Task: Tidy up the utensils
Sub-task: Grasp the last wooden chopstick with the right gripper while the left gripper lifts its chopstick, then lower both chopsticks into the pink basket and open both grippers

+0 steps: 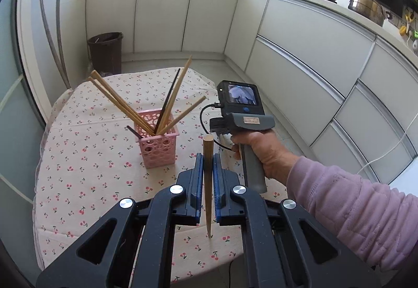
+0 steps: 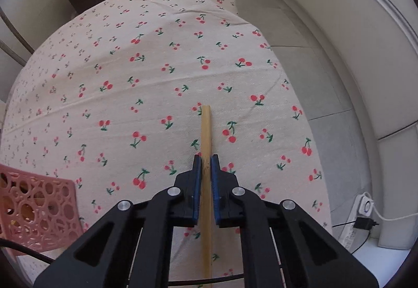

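1. Holding a darker wooden chopstick [image 1: 208, 178], the left gripper [image 1: 208, 157] has its blue pads pressed on both sides of it. Thick end points up and forward, thin tip hangs below the jaws over the table.
2. Right gripper [image 2: 206, 158] is clamped on a lighter bamboo chopstick [image 2: 205, 131]. The stick runs straight out past the fingertips and back under the gripper body, above the cherry-print tablecloth [image 2: 146, 74]. Cannot tell if its far end touches the cloth.
3. Pink basket [image 1: 158, 147] stands upright on the table, ahead and left of the left gripper. In the right wrist view only a corner shows at the lower left edge [image 2: 36, 209].
4. Basket already holds about 5 light chopsticks fanned out plus 2 dark ones; 1 dark one sits low at the left side. Exact count unclear where they overlap.
5. Progress, judged: most utensils look sorted. No loose chopsticks visible on the cloth in either view, though the grippers hide part of it.
6. Left to do, judged: the 2 held sticks go into the basket. Both are well apart from it now, neither is over its opening.
7. Person's right hand [image 1: 263, 154] grips the right tool's handle, seen from the left wrist view, right of the basket.
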{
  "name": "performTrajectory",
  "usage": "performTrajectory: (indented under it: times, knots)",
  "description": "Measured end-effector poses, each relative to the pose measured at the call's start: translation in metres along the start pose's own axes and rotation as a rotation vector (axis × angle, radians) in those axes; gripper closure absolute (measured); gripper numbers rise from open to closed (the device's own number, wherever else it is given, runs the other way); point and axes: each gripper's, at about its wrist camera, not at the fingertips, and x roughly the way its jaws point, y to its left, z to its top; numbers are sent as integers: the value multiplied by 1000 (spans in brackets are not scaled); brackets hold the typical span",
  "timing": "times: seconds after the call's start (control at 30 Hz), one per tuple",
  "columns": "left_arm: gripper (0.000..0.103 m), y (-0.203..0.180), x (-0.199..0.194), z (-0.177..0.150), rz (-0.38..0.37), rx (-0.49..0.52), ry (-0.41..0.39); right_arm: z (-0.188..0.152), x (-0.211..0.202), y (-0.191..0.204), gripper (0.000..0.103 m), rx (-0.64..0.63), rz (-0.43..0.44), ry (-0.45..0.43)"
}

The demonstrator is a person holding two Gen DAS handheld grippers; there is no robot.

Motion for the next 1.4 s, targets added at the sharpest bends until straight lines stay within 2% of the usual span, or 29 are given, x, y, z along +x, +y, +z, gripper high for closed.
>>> performTrajectory:
  times: [0.17,0.3,0.4,0.57,0.7,0.77,0.9,1.03,1.17,1.3,1.4]
  knots:
    - [96,8,-21,6,4,-23,-52,-16,-55,-10,95,54,184,-70]
    - [96,16,-36,12,15,-54,-89,-31,-119,-13,95,25,259,-174]
    - [96,21,-45,17,23,-74,-117,-40,-161,-16,95,-16,279,-254]
    - [96,27,-62,27,27,-115,-165,-61,-215,-26,95,-38,371,-356]
    - [96,36,-72,36,50,-151,-203,-83,-267,-41,95,-12,472,-619]
    - [96,39,-75,41,67,-163,-217,-89,-290,-46,95,-6,495,-708]
    - [96,42,-82,57,93,-182,-256,-84,-323,-48,95,18,529,-802]
    - [96,44,-95,85,104,-198,-329,-72,-355,-40,95,17,542,-871]
    - [96,35,-100,121,128,-162,-395,-50,-377,-30,95,11,549,-931]
    - [96,32,-80,141,181,-135,-405,-31,-384,-19,95,6,571,-943]
    - [95,37,-50,139,222,-129,-387,-20,-372,-6,95,-4,572,-941]
